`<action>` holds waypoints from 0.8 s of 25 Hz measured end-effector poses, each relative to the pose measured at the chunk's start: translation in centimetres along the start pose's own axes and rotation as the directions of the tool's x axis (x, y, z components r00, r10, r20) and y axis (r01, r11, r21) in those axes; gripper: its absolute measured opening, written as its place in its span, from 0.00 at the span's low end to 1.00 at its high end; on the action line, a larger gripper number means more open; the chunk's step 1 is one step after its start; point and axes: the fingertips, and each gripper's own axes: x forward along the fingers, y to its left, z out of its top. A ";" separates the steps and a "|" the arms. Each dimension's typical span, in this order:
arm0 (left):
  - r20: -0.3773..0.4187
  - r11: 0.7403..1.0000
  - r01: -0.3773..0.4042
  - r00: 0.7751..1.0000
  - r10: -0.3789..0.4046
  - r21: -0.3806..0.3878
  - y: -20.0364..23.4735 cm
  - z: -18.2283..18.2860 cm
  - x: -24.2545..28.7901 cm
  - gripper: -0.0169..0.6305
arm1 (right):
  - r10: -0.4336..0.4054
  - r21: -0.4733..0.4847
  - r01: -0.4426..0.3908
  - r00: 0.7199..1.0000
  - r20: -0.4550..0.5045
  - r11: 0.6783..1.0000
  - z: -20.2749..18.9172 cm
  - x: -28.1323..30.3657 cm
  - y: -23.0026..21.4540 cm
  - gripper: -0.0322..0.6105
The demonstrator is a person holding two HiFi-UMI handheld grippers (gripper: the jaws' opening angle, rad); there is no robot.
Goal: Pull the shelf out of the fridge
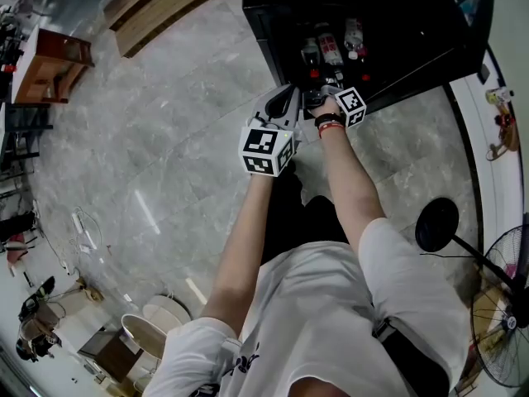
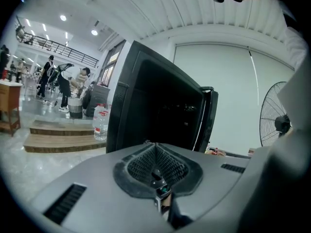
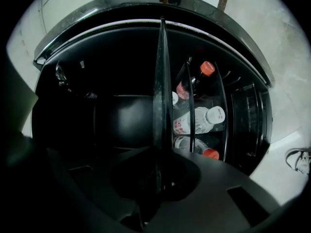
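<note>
In the head view, the person stands on a grey floor facing a black fridge whose door is swung open; bottles show inside; the right gripper reaches into the open front just below them, and the left gripper hangs close beside it, outside.

In the left gripper view, the jaws are pressed together with nothing between them; the fridge rises just ahead, and a fan stands off to the right.

In the right gripper view, the jaws are clamped on the front edge of the shelf, seen edge-on inside the fridge; the bottles lie to one side of it.
</note>
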 end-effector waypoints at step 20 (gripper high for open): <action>-0.025 0.998 0.024 0.999 -0.025 -0.052 -1.0 -0.2 -0.7 0.05 | -0.036 0.023 0.036 0.999 0.000 0.999 -0.4 -3.8 -0.5 0.10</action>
